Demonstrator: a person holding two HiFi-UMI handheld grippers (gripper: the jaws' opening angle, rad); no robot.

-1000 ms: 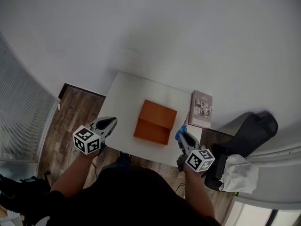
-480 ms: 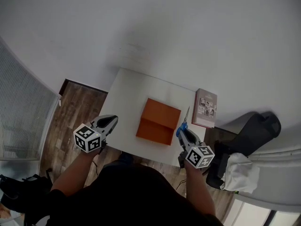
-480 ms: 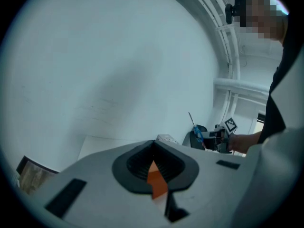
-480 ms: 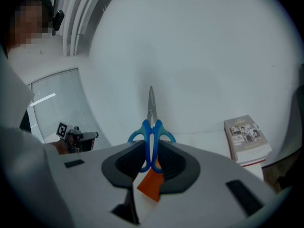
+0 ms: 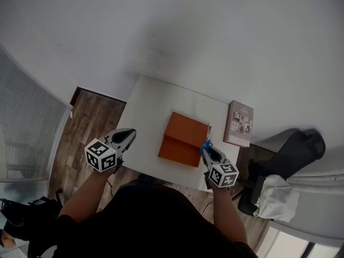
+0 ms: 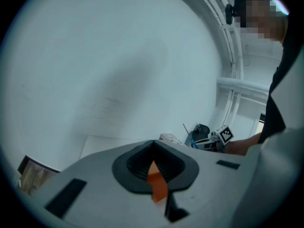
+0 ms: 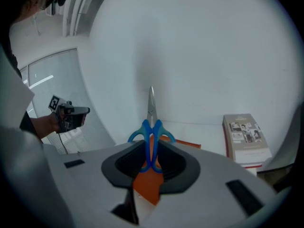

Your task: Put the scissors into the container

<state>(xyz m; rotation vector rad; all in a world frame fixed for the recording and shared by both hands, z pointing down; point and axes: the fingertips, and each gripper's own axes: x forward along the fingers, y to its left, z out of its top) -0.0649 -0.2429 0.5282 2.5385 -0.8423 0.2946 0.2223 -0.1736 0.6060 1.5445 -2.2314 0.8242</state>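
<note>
Scissors (image 5: 206, 142) with blue handles (image 7: 151, 129) stand blade-up in my right gripper (image 5: 207, 150), which is shut on the handles; the blade (image 7: 151, 103) points away from me. They hang at the right edge of the open orange container (image 5: 181, 140) on the white table (image 5: 150, 104). The container's orange rim (image 7: 184, 143) shows just behind the handles. My left gripper (image 5: 127, 137) hovers over the table's near left edge with its jaws together and nothing held. In the left gripper view the right gripper (image 6: 209, 139) and scissors (image 6: 192, 139) show small at the far right.
A book (image 5: 239, 123) lies at the table's right edge, also seen as a book (image 7: 246, 137) right of the scissors. A black chair (image 5: 290, 147) with a white cloth (image 5: 275, 198) stands to the right. Wooden floor (image 5: 88, 120) lies to the left.
My right gripper has carried the scissors left, from near the book to the container's right edge. The left gripper has stayed about where it was.
</note>
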